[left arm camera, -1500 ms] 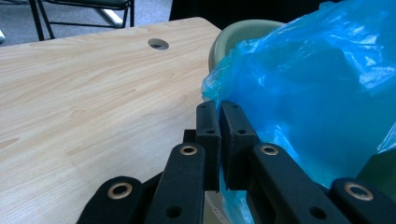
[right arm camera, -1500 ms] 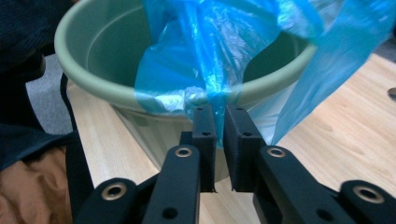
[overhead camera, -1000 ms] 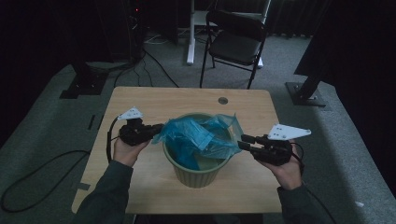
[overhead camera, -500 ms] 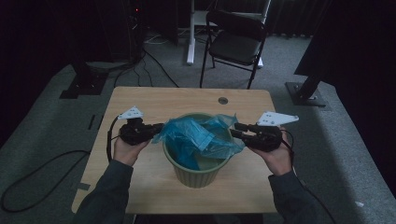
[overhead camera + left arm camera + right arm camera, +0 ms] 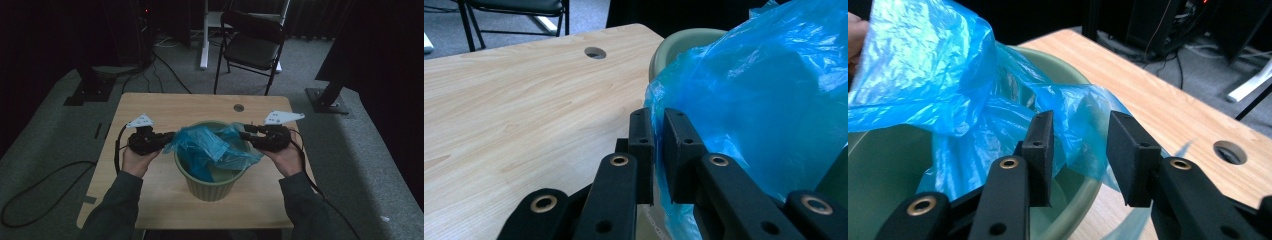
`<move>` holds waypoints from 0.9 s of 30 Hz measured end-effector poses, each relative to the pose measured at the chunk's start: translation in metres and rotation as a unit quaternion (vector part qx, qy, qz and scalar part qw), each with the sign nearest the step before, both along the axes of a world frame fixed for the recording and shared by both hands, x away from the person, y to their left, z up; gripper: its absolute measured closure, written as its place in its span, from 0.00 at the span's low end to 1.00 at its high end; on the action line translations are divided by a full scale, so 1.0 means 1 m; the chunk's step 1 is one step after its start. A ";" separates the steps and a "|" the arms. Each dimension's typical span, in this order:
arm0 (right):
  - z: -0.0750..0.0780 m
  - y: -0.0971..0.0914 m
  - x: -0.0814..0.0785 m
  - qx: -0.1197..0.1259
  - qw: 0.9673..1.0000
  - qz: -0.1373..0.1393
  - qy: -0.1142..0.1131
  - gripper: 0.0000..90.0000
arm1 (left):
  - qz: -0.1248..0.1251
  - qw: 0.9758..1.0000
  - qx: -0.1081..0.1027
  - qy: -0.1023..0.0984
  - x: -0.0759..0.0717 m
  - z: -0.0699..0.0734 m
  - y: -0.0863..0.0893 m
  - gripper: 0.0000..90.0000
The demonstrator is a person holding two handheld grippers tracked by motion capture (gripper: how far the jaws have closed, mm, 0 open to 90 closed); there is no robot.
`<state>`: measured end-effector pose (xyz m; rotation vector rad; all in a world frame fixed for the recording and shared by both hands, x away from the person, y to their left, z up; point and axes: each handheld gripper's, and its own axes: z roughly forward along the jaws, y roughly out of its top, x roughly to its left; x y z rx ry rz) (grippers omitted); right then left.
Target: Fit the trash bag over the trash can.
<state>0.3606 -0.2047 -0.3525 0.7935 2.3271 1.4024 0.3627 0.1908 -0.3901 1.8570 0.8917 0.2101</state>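
The high view is looking forward and down on the tabletop (image 5: 150,107) from above the person's side, while both gripper views are sitting close behind their jaws, sharing the green bin (image 5: 210,187) and blue bag (image 5: 210,145).

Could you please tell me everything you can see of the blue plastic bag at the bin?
The blue plastic bag is thin, translucent and crinkled, like a bin liner. It sits partly inside the green bin, bunched above the rim and spilling over the rim's right side. The left gripper pinches its left edge between nearly closed jaws. The right gripper has just been opening; a fold lies between its jaws, which stand apart and do not press it. The bag is not yet spread around the rim.
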 end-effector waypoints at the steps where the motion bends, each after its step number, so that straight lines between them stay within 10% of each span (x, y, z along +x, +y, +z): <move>1: 0.000 0.000 0.000 0.000 1.000 0.000 0.000 0.70 | 0.000 1.000 0.000 0.000 0.000 0.000 0.000 0.93; 7: -0.004 0.018 0.014 -0.028 0.999 0.012 0.014 0.70 | 0.000 1.000 -0.001 -0.001 0.002 0.000 -0.001 0.93; 12: -0.003 0.022 0.023 -0.041 0.999 -0.002 0.015 1.00 | 0.001 1.000 -0.006 -0.006 0.005 -0.001 -0.001 0.93; 27: -0.008 0.013 0.046 -0.051 0.997 -0.052 0.031 1.00 | 0.007 1.000 -0.029 -0.004 0.031 -0.008 -0.011 0.93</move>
